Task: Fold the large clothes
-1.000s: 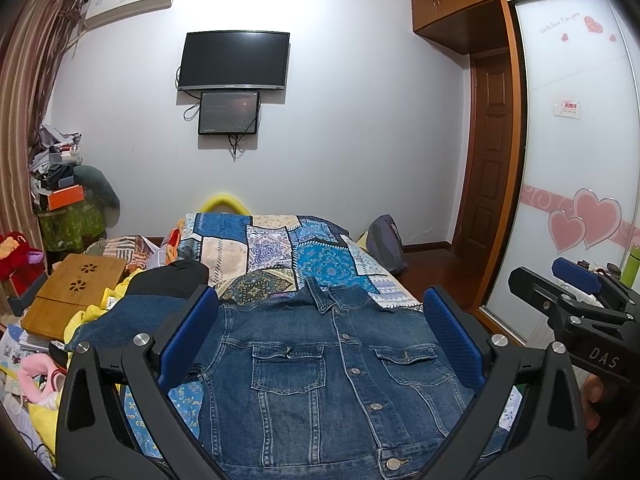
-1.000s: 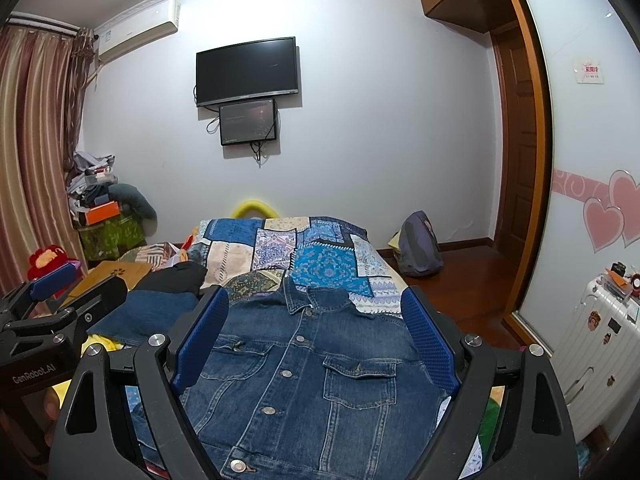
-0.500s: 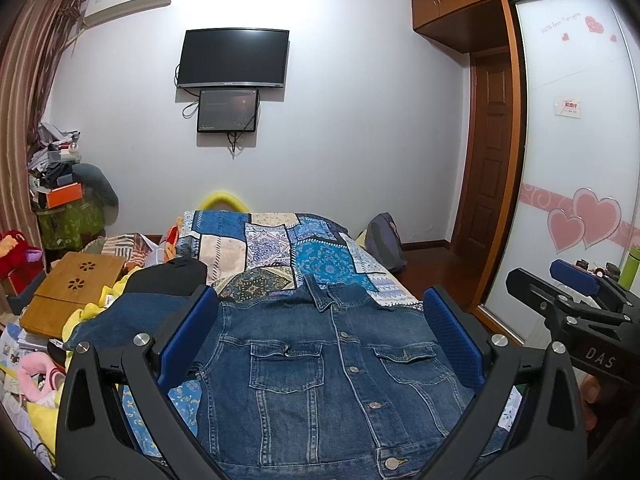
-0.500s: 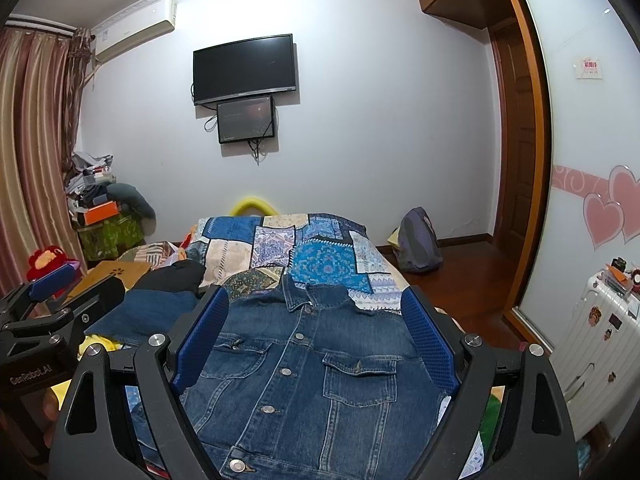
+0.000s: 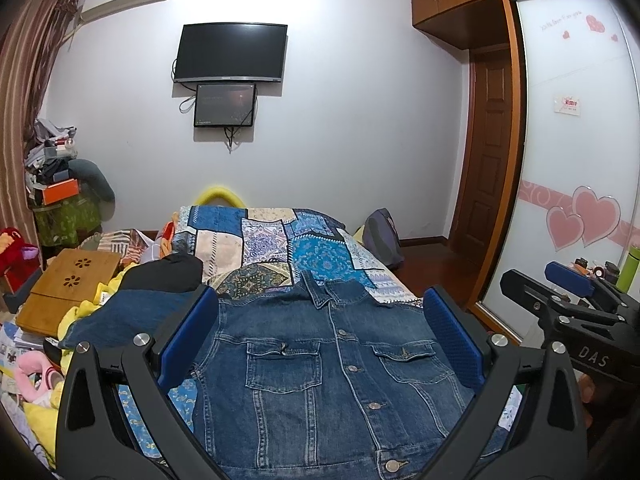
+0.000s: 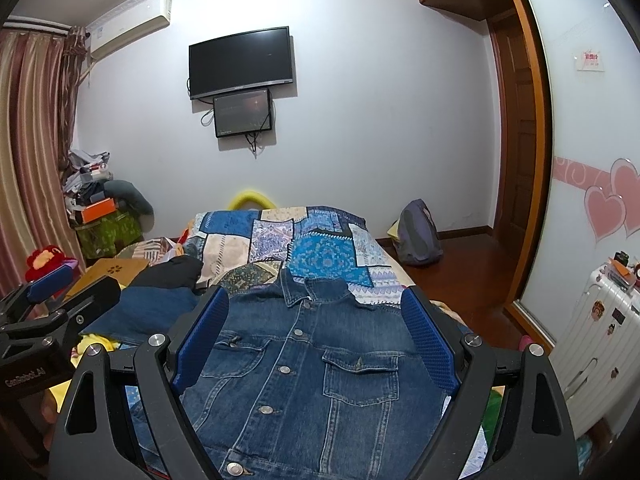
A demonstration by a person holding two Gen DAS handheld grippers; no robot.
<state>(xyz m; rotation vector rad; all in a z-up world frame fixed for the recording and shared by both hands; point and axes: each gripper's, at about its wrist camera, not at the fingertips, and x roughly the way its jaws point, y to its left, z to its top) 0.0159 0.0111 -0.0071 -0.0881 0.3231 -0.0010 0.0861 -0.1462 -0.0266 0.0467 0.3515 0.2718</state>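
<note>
Left wrist view showed the denim jacket [image 5: 320, 364] lying flat, front up and buttoned, on the patchwork bedspread [image 5: 280, 240]. The left gripper [image 5: 320, 344] hovered over it, jaws wide, holding nothing. The right gripper [image 6: 316, 344] was likewise spread wide above the jacket.

Both views are taken from low over the near end of the bed [image 5: 280, 236], faced along it toward the wall television [image 6: 241, 63]. The denim jacket [image 5: 320, 368] is shared close up.
</note>
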